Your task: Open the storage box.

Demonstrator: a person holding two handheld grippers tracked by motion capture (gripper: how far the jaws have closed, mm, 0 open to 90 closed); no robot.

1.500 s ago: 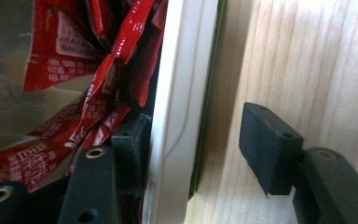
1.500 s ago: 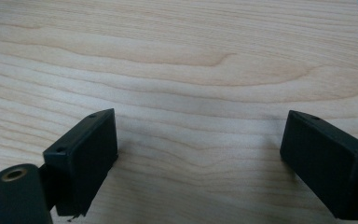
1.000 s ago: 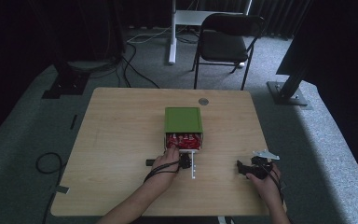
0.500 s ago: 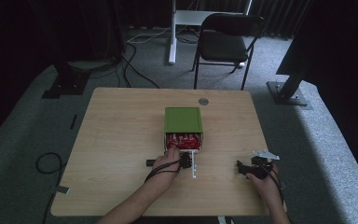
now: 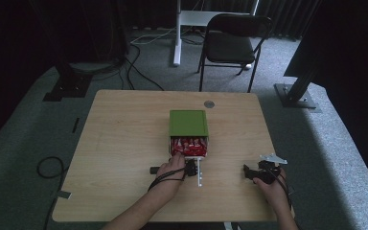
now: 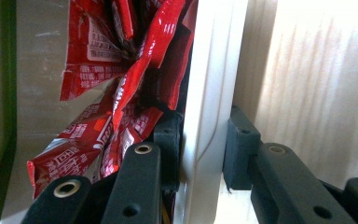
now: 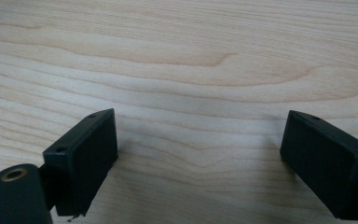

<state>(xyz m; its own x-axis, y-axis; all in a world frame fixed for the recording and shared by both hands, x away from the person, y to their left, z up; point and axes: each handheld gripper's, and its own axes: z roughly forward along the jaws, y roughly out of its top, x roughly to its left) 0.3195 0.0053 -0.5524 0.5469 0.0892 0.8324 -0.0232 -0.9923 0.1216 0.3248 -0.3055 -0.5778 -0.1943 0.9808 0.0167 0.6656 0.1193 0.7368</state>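
My left gripper (image 6: 200, 158) is clamped on the white front wall of the drawer (image 5: 189, 156), which sits partly out of the green box (image 5: 188, 123) mid-table, packed with red sachets (image 6: 121, 79); I judge a straight, level pull toward me, pads square on the wall, will keep it from jamming. The left hand (image 5: 171, 167) lies low just before the drawer, and to the right my right gripper (image 7: 200, 163) rests over bare table (image 7: 191, 60), jaws wide apart and empty.
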